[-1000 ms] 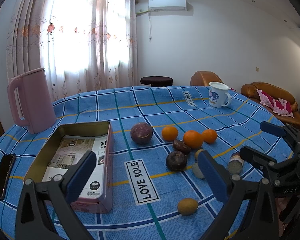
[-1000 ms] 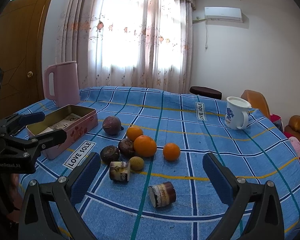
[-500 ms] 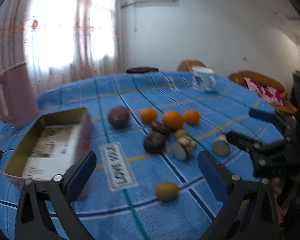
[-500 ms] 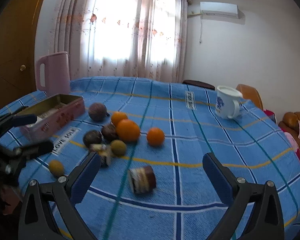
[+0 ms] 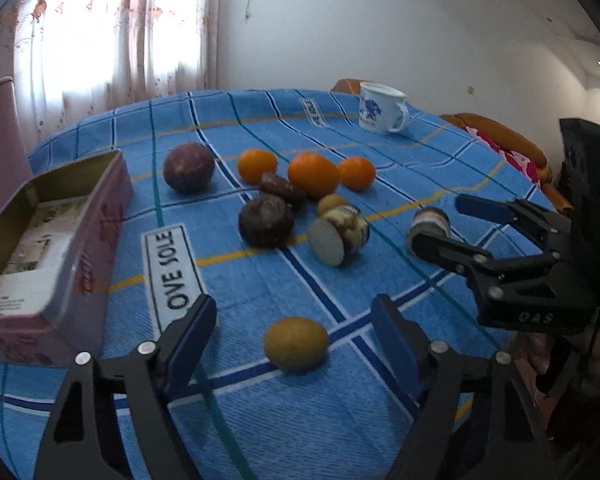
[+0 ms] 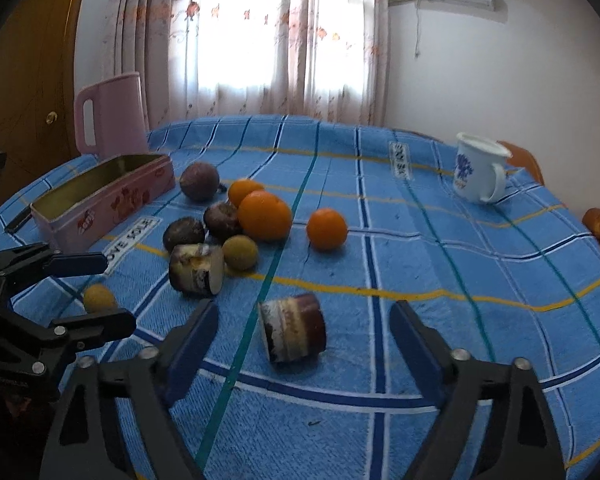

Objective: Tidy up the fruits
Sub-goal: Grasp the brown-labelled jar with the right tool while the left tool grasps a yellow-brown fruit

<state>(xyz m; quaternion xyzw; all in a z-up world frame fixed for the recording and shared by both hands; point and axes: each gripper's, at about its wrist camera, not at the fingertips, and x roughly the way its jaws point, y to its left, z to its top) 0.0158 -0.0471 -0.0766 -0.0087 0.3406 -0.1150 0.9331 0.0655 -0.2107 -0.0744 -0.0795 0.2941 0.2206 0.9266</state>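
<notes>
Left wrist view: the left gripper (image 5: 292, 344) has just been closing around the small round yellow-brown fruit (image 5: 296, 344) on the blue checked tablecloth (image 5: 380, 420), pads not touching. The right gripper (image 6: 302, 334), also narrowing, frames a brown striped cup (image 6: 294, 326). Next they must pinch gently.

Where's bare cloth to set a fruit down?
Free: the cloth between the oranges and the mug, and the far cloth behind the fruit. Crowded: the middle, from the tin to the two cake pieces.

Three oranges (image 6: 264, 215) and three dark purple passion fruits (image 6: 199, 181) cluster mid-table; two small yellow-brown fruits (image 5: 296, 344) lie nearer, at six o'clock of them.
</notes>
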